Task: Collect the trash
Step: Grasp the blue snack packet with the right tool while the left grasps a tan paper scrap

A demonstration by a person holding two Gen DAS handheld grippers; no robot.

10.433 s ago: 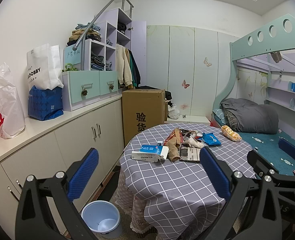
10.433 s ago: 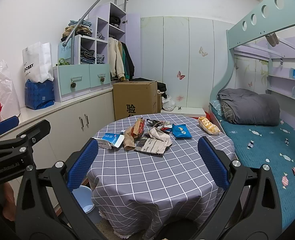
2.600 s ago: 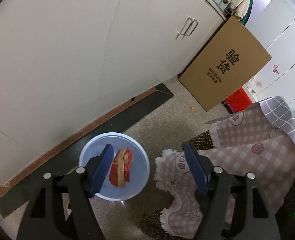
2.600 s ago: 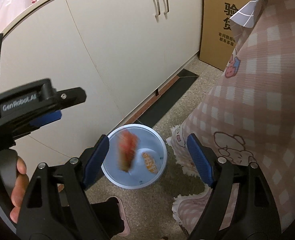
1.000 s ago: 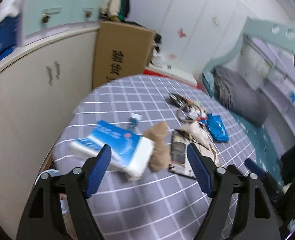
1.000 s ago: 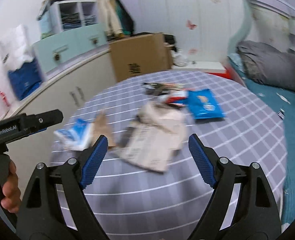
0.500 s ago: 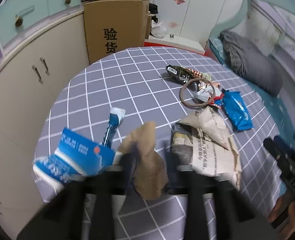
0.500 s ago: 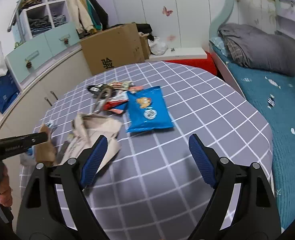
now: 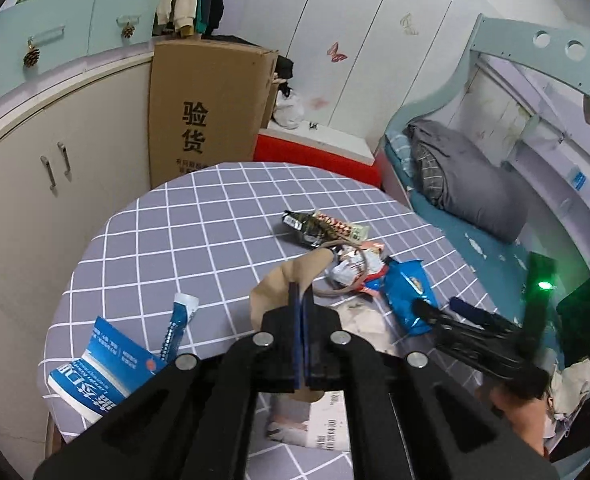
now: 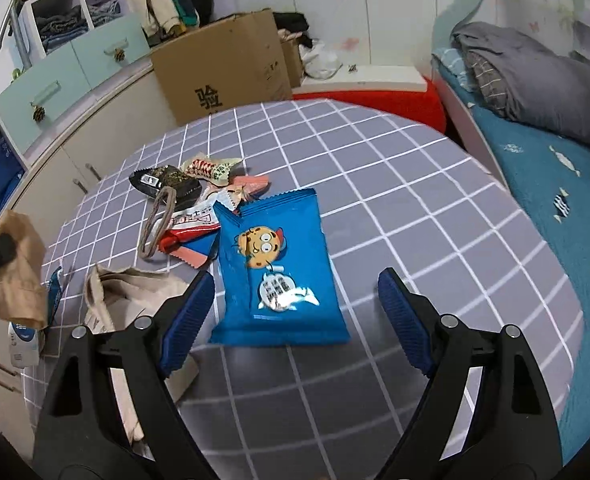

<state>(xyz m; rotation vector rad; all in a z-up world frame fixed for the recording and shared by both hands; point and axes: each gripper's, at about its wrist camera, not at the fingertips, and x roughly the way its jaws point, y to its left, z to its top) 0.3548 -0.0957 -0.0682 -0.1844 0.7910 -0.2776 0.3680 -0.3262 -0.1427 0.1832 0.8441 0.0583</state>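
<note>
Grey checked cloth covers the round worktop [image 10: 395, 184], between pale cabinets [image 9: 23, 184] and a bed [image 10: 555, 184]. Left gripper [image 9: 301, 312] fingers are clamped on brown paper [image 9: 291, 280]; right gripper [image 10: 295, 312] fingers stand apart over a blue cookie packet [image 10: 279, 264].

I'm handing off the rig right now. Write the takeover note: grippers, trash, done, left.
Left gripper: shut on the brown paper bag.
Right gripper: open, hovering over the blue cookie packet.
On the checked tablecloth: snack wrappers, crumpled newspaper, blue-and-white box, blue sachet.
Done: brown bag gripped. The bin is out of view.
Left: bin the bag, grab the cookie packet, clear the rest.
</note>
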